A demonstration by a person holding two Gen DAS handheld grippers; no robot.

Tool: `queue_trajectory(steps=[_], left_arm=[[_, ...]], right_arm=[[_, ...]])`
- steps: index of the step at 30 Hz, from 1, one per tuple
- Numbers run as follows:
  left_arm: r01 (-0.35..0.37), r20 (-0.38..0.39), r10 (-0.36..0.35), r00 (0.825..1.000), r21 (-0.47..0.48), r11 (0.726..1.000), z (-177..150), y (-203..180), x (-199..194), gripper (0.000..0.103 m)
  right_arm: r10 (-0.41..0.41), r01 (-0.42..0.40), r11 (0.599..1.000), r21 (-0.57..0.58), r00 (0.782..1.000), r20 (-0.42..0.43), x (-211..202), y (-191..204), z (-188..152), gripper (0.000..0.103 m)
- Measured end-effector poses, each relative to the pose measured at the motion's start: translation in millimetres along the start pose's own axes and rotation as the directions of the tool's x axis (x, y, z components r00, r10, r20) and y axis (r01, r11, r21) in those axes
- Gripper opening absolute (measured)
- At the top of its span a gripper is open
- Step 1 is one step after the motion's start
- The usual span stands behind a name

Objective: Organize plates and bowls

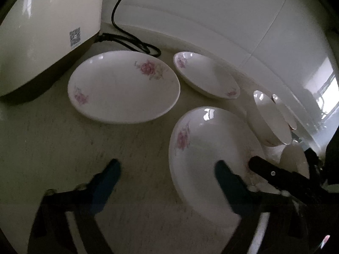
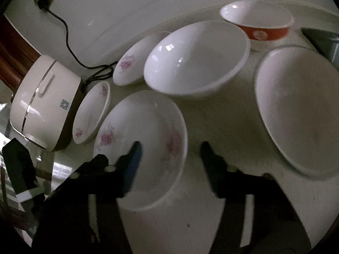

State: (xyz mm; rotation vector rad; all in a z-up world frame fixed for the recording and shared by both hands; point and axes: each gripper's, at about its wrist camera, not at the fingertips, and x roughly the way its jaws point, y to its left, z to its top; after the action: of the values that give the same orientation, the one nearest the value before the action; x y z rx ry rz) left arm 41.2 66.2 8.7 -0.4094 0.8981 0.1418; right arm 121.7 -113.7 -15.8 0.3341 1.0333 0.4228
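A white plate with pink flowers point(image 1: 203, 139) point(image 2: 148, 122) lies nearest on the pale counter. My left gripper point(image 1: 167, 169) is open and straddles its left rim, one blue-padded finger over the dish and the other over the counter. My right gripper point(image 2: 171, 150) is open across the plate's right rim with its pads clear of it; one of its fingers point(image 1: 260, 165) shows in the left wrist view. Two more floral plates point(image 1: 124, 86) point(image 1: 205, 74) lie beyond. A large white bowl point(image 2: 197, 57), a red bowl point(image 2: 258, 21) and a plain white plate point(image 2: 300, 110) sit to the right.
A cream rice cooker point(image 1: 42, 36) point(image 2: 44, 101) stands at the left, its black cord point(image 1: 131, 42) point(image 2: 67, 40) running up the white tiled wall. Bare counter point(image 1: 63, 144) lies left of the near plate. A counter edge shows at the far right point(image 2: 322, 40).
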Motion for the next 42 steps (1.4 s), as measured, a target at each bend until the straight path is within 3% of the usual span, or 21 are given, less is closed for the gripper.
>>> queue_trajectory(steps=[2,8,10,17,24,31,42], left_arm=[[0.002,0.01,-0.002,1.0,-0.014,1.0,2,-1,2,0.059],[-0.02,0.045,0.021,0.999,-0.024,1.0,1,-2,6,0.023],[0.011,0.074,-0.009,0.997,-0.027,1.0,-2,-2,7,0.019],[-0.001,0.078,-0.001,0.997,0.03,1.0,-5,-5,5,0.019],[-0.025,0.092,0.022,0.996,0.038,0.999,-10,-8,0,0.019],[-0.069,0.128,0.066,0.99,0.017,0.997,-17,-3,-12,0.019],[-0.062,0.188,0.071,0.98,-0.057,0.996,-37,39,-55,0.019]], right_arm=[[-0.009,0.009,1.0,-0.022,1.0,-0.005,5,2,4,0.043],[0.05,-0.047,0.994,-0.095,0.999,0.022,14,-1,5,0.028],[0.03,-0.028,0.992,-0.124,1.0,0.01,14,1,4,0.026],[-0.017,0.023,0.985,-0.171,0.999,0.035,8,5,-4,0.023],[0.021,-0.018,0.991,-0.13,1.0,0.02,4,-3,-3,0.02],[0.039,-0.038,0.987,-0.158,0.999,0.004,7,9,-10,0.02],[0.202,-0.196,0.957,-0.212,0.979,0.008,-11,39,-29,0.02]])
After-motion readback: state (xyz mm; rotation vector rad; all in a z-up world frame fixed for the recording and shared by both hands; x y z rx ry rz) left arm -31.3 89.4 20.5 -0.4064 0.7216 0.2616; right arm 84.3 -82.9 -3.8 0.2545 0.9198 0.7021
